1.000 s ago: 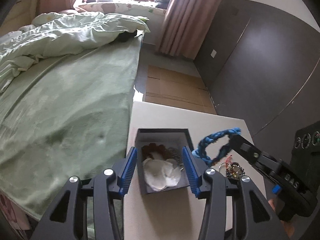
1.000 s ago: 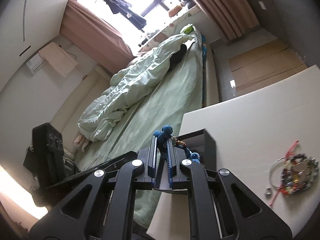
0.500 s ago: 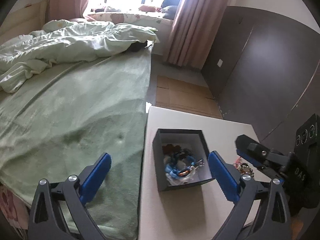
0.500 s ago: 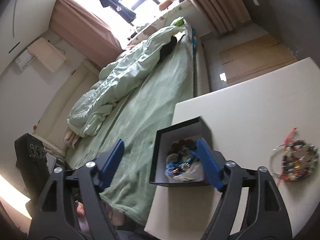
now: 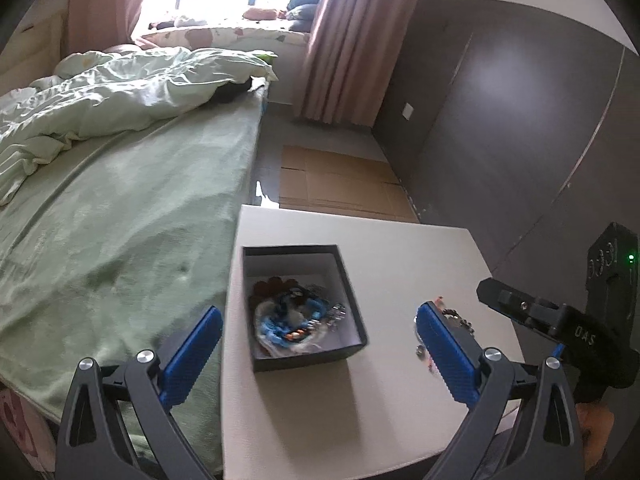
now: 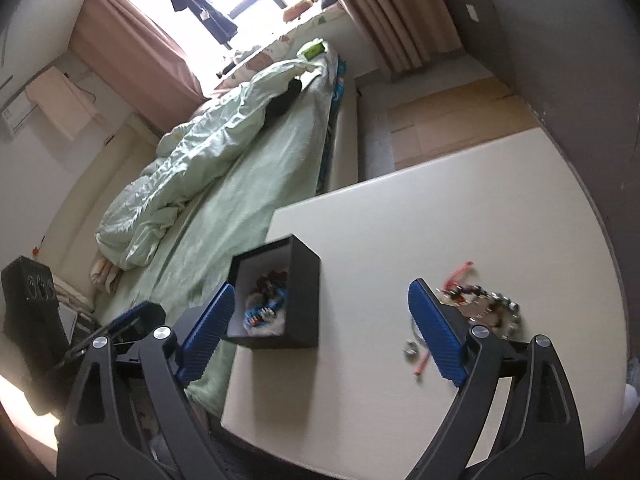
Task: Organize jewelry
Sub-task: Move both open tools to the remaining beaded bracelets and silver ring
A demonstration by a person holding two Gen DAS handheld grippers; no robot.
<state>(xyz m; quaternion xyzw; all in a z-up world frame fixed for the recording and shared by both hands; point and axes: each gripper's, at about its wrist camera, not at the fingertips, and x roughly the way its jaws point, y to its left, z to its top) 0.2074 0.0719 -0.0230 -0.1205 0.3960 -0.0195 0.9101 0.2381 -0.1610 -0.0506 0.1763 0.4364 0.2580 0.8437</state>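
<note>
Nearest the cameras, the left gripper stands with its blue-padded jaws wide apart and nothing between them, and the right gripper has just been spreading its jaws, which also hold nothing. On the cream rectangular table, the open black square box sits near the bed-side edge with the blue braided bracelet lying inside among other jewelry. A loose cluster of beaded bracelets with a red cord rests on the tabletop well apart from the box, and beyond lies the bed with a pale green blanket.
</note>
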